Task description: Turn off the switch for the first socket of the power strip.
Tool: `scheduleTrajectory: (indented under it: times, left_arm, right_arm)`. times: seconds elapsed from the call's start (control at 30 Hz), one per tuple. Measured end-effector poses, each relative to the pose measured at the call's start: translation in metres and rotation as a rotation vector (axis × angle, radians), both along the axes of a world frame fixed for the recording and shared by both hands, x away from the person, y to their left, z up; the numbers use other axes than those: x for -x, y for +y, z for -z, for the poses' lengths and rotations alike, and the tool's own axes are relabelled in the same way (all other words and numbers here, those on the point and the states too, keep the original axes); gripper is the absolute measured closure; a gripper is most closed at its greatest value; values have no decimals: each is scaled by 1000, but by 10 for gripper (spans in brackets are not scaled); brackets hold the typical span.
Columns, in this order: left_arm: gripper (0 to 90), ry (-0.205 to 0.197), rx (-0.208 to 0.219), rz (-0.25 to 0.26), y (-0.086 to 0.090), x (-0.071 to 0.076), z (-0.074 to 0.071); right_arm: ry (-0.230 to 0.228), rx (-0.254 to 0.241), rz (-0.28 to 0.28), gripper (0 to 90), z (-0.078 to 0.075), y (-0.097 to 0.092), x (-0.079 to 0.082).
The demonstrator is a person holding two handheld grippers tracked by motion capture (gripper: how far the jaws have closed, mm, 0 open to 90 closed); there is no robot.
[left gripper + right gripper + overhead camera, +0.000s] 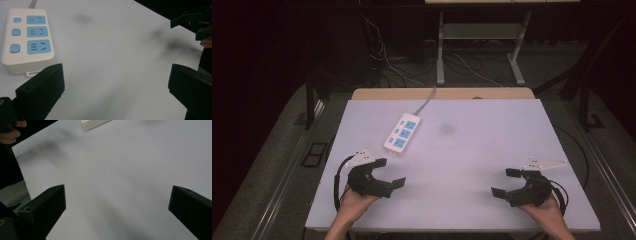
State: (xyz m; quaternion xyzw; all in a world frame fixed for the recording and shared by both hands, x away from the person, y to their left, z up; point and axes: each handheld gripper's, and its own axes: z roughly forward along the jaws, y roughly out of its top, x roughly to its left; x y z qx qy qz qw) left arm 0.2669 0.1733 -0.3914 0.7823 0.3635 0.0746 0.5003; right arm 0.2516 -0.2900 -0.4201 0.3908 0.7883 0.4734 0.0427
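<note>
A white power strip point(402, 132) with three blue sockets lies left of centre on the white table top point(472, 155), its grey cord running off the far edge. My left gripper point(389, 173) rests open near the front left, just below the strip. The left gripper view has the strip point(27, 40) ahead and to the left of the wide-apart jaws of the left gripper point(115, 92), which hold nothing. My right gripper point(506, 182) stands open at the front right. In the right gripper view the strip's end point(93, 123) is far ahead of the right gripper point(115, 212).
A dark smudge point(446, 129) marks the table near its middle. A wooden desk edge point(442, 93) runs behind the white top. Beyond it cables point(387, 60) trail on the floor around another table's metal legs point(440, 50).
</note>
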Motion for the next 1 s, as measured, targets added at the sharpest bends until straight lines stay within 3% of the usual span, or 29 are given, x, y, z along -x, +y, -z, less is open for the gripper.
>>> scheduleTrajectory:
  times: [0.17,1.0]
  left_arm:
    - [0,23,-8,-1,1,-9,-2]
    - [0,24,-63,-3,2,-48,-26]
  right_arm:
    - [3,0,-4,8,1,0,-1]
    - [16,-3,-5,9,2,-1,-1]
